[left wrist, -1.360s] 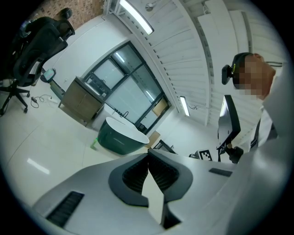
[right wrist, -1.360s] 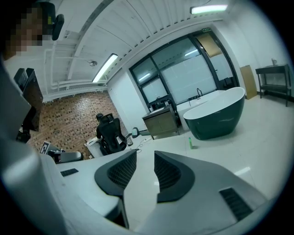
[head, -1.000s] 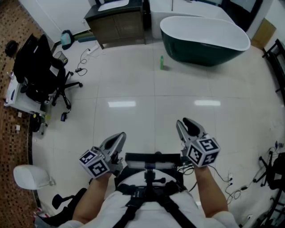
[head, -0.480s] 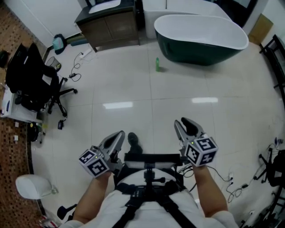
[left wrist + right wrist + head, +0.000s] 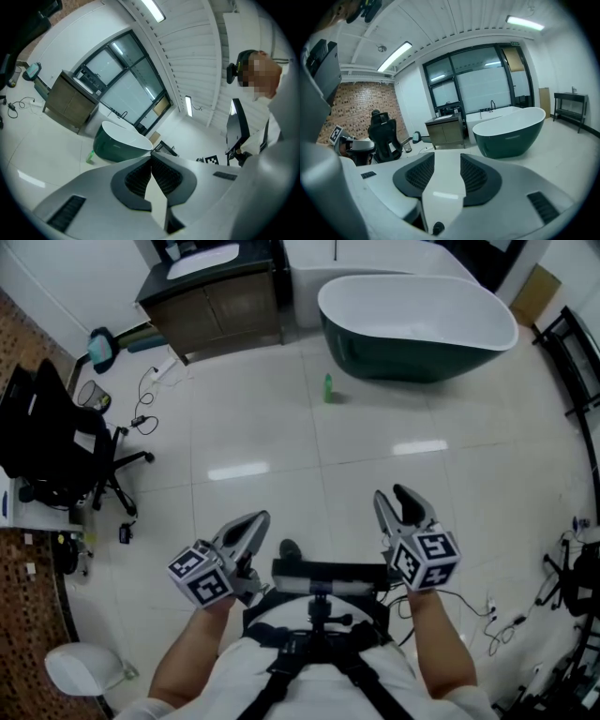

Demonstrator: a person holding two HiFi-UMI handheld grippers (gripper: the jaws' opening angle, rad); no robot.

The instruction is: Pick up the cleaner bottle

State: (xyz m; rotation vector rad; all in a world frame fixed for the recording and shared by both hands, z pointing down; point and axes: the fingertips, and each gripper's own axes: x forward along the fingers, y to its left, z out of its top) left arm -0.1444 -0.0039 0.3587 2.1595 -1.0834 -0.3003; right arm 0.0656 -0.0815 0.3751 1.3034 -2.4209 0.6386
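Note:
The cleaner bottle [image 5: 327, 387], small and green, stands on the white tile floor just left of the dark green bathtub [image 5: 417, 324]. It is far ahead of both grippers. In the left gripper view the bottle [image 5: 90, 157] shows at the foot of the tub [image 5: 119, 140]. My left gripper [image 5: 255, 518] [image 5: 151, 158] is shut with its tips touching and nothing in it. My right gripper [image 5: 398, 495] [image 5: 447, 157] is open, its jaws have just been opening, and only floor shows between them. The right gripper view shows the tub [image 5: 508, 131] but not the bottle.
A wooden vanity cabinet [image 5: 220, 296] stands left of the tub. A black office chair [image 5: 56, 442] and floor cables [image 5: 141, 404] lie at the left. A black rack [image 5: 572, 362] is at the right edge, more cables [image 5: 511, 624] at lower right.
The person has walked toward the tub, so bottle and tub sit a little lower in the head view. The right jaws stand wider apart. A shoe tip now shows between the grippers.

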